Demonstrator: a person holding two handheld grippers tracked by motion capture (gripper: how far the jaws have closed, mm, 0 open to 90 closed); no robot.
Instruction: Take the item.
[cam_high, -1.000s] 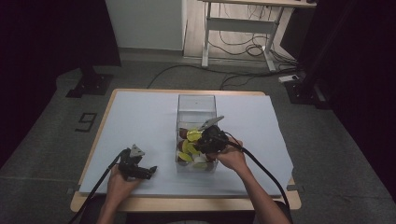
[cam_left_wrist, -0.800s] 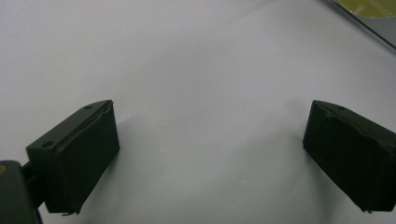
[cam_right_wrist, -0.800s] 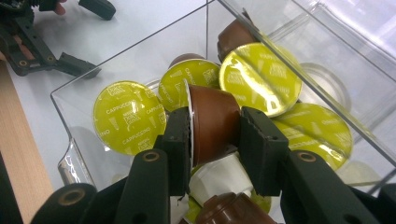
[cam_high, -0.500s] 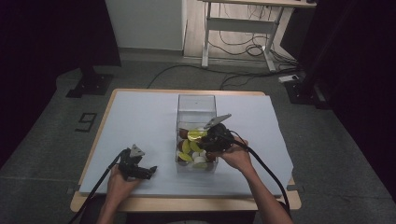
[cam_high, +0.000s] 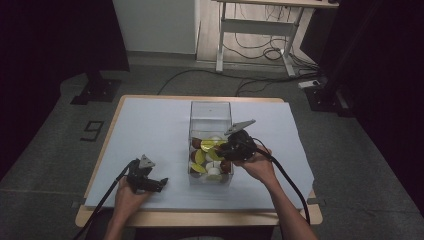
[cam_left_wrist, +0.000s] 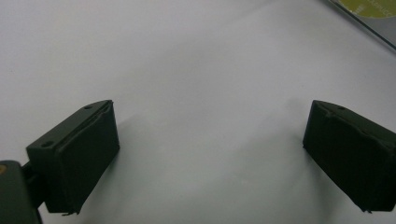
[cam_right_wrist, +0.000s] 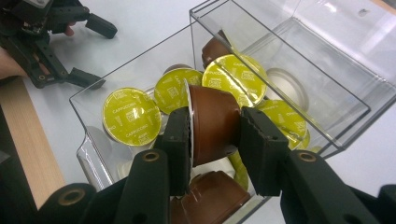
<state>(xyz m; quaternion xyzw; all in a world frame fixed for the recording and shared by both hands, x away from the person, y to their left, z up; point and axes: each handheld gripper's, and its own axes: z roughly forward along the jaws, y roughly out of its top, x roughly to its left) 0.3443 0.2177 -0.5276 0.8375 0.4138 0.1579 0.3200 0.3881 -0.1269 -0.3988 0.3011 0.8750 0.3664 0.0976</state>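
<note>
A clear plastic box (cam_high: 210, 112) stands mid-table and holds several coffee capsules, brown ones with yellow-green lids (cam_right_wrist: 132, 115) and white ones (cam_right_wrist: 286, 84). My right gripper (cam_right_wrist: 212, 135) is shut on a brown capsule (cam_right_wrist: 212, 122), held on its side just above the box's near end (cam_high: 222, 150). My left gripper (cam_high: 160, 184) lies low on the white table cover (cam_high: 150, 125) at the front left, its jaws wide open with nothing between them (cam_left_wrist: 210, 154).
The table's wooden front edge (cam_high: 200, 219) runs just behind the hands. Cables trail from both grippers off the front. Beyond the table stand a desk frame (cam_high: 255, 30) and dark stands on the floor.
The right gripper has risen a little with the brown capsule and drifted slightly right over the box. The left gripper has stayed where it was.
</note>
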